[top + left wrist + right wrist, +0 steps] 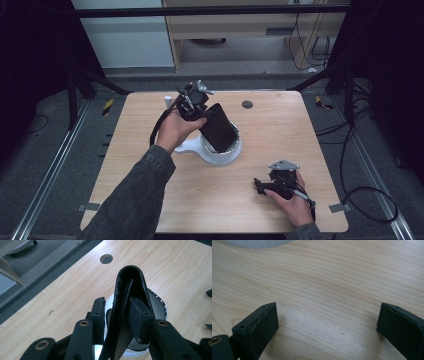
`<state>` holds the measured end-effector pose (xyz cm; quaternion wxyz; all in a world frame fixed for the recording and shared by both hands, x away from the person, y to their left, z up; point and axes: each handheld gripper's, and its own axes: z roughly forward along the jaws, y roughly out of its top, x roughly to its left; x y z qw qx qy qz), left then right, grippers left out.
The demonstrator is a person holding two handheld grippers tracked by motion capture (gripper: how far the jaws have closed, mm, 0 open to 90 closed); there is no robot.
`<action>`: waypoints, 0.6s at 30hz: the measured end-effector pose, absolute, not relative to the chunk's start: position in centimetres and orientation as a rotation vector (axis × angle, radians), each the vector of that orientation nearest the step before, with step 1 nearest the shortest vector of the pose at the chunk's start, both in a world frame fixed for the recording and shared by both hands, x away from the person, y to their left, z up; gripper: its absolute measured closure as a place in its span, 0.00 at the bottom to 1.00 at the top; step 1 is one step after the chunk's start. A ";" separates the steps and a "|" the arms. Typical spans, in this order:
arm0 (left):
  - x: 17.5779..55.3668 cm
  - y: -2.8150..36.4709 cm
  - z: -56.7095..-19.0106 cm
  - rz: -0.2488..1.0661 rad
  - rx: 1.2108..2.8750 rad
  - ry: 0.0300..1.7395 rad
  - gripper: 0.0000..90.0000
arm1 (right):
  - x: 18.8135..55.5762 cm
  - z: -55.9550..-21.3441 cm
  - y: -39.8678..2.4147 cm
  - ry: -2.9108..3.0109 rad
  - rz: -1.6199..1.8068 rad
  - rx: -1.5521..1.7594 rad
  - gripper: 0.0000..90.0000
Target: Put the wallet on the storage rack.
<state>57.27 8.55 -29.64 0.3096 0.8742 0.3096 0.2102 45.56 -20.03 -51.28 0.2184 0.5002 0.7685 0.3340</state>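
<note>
**Item 1.** Sleeve, dark, entering from the bottom edge in the high view; it carries the left gripper out over mid-table.

**Item 2.** Left gripper, tool state: jaws part-way apart with the black folded wallet between them. In the left gripper view one jaw lies flat against the wallet; beside the other I see a pale sliver of gap. I read this as a loose cradle, not a clamp.

**Item 3.** Wallet, location: tilted, fold end up and lower end down inside the white bowl, leaning on its bright rim.

**Item 4.** Right gripper, tool state: jaws wide apart, nothing between them, resting low on the table near the front right, well apart from the bowl.

**Item 5.** Risks, as I judge them:
- The wallet is longer than the bowl is deep, so once unsupported it may tip over the rim onto the table.
- The jaw touching it may drag it back out as I withdraw.
- A sideways push from the leaning wallet may slide or rock the bowl, which nothing steadies.
- The fold may spring open and catch on the rim.
</note>
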 end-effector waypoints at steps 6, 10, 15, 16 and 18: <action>57.0 8.9 -29.1 0.568 2.278 0.810 0.72 | 45.5 -51.3 -20.0 2.127 0.925 1.385 0.04; 56.9 8.9 -28.9 0.565 2.272 0.800 0.71 | 45.6 -51.3 -20.0 2.127 0.924 1.385 0.04; 56.8 8.8 -28.7 0.573 2.263 0.792 0.71 | 45.5 -51.3 -20.0 2.128 0.922 1.386 0.04; 56.8 8.8 -28.7 0.577 2.264 0.791 0.71 | 45.5 -51.3 -20.0 2.128 0.922 1.386 0.04; 56.8 8.9 -28.6 0.583 2.265 0.791 0.70 | 45.6 -51.3 -20.0 2.127 0.922 1.384 0.04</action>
